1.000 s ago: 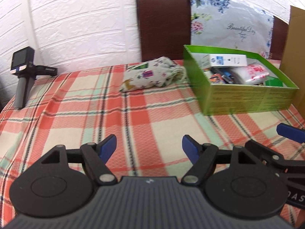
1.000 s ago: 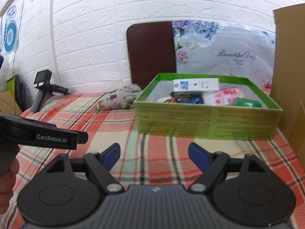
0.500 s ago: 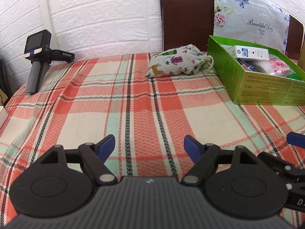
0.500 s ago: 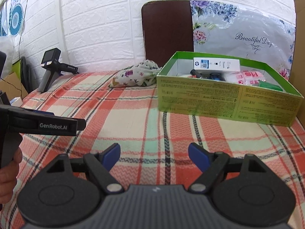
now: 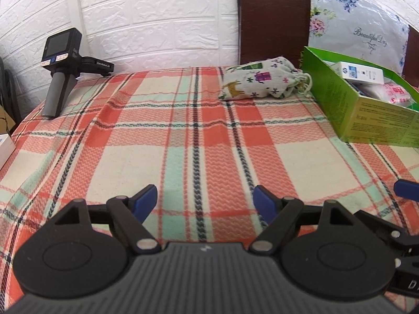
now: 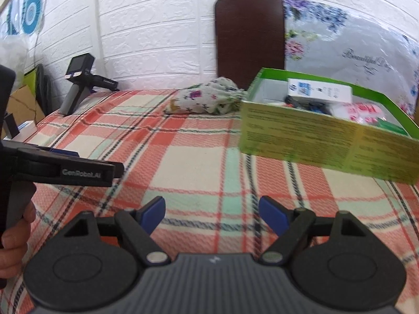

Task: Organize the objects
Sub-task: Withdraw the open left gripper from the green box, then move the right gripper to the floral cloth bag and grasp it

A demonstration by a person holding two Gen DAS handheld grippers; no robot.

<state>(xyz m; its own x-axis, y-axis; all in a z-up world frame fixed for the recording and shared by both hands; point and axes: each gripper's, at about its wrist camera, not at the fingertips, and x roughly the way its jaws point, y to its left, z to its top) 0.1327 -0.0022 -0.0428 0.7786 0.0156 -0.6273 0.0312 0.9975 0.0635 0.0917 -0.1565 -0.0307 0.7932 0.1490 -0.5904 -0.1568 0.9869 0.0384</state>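
A printed cloth drawstring pouch (image 5: 262, 81) lies on the plaid tablecloth at the far side, just left of an open green box (image 5: 340, 104). The box holds a white carton (image 5: 361, 72) and several small packets. The pouch (image 6: 207, 99) and the box (image 6: 327, 136) also show in the right wrist view. My left gripper (image 5: 205, 201) is open and empty, low over the cloth's near part. My right gripper (image 6: 212, 209) is open and empty too, to the right of the left one.
A spare black handheld gripper (image 5: 61, 70) stands at the far left of the table. A dark chair back (image 5: 272, 18) and a floral pillow (image 5: 361, 23) stand behind the table. A white box edge (image 5: 5, 146) lies at the left. The white brick wall runs behind.
Both grippers have swung left, so the green box and the pouch have shifted right in the views. Both stay open and empty.
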